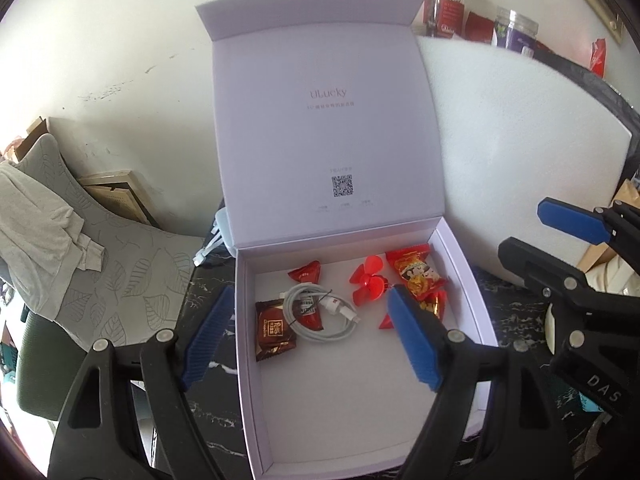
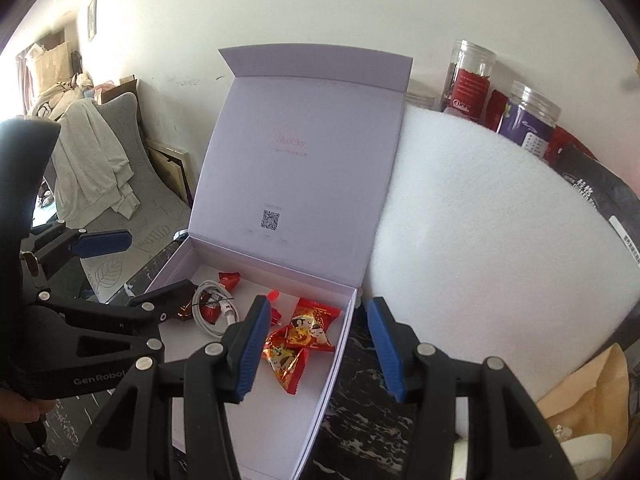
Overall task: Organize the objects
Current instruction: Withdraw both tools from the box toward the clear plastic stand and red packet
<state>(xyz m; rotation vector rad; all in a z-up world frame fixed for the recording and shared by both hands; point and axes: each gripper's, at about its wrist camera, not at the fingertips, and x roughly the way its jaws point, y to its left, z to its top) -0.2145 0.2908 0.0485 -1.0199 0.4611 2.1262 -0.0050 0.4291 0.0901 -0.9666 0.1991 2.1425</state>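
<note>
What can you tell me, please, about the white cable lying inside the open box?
The white cable is a thin, smooth, plastic-looking charging lead wound into a loose flat coil, with a dark thin tie around it. A white plug end carrying a small red mark lies across the coil. It rests on the floor of the pale box, towards its left half, overlapping a red sweet and touching the brown chocolate wrapper. Neither pair of tongs touches it.
</note>
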